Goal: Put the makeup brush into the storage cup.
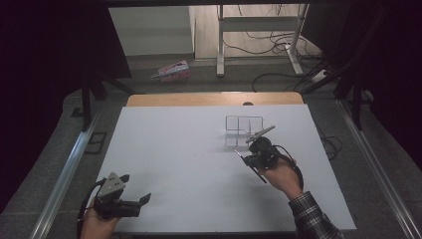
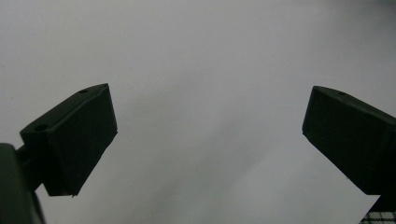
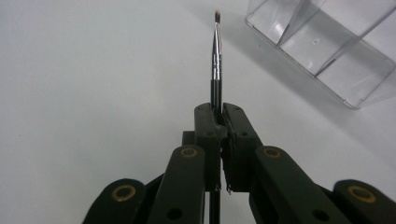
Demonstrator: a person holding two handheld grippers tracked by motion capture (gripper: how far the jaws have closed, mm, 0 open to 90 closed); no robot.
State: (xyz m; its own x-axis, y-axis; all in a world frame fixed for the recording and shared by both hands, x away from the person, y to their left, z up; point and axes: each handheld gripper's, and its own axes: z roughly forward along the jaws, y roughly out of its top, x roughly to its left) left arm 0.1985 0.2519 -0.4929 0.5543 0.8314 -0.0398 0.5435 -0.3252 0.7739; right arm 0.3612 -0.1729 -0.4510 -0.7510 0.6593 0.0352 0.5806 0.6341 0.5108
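Observation:
My right gripper [image 3: 219, 116] is shut on a thin brush [image 3: 216, 60] with a black handle and a silver ferrule. The bristle tip points away over the white table [image 3: 93, 70]. In the high view the right gripper [image 1: 247, 157] hovers right of centre with the brush [image 1: 239, 153] slanting through it, just in front of a clear plastic organiser [image 1: 244, 130]. The organiser [image 3: 327, 51] has several compartments and lies up and to the right of the brush tip. My left gripper [image 1: 135, 187] rests at the near left edge. Its jaws [image 2: 208, 116] stand wide apart with nothing between them.
A wooden board edge [image 1: 214, 98] shows behind the white table top [image 1: 174, 159]. Metal rails [image 1: 69, 169] run along both sides of the table. Beyond it are white desk legs [image 1: 220, 50], cables [image 1: 278, 45] and a pink packet [image 1: 171, 70] on the floor.

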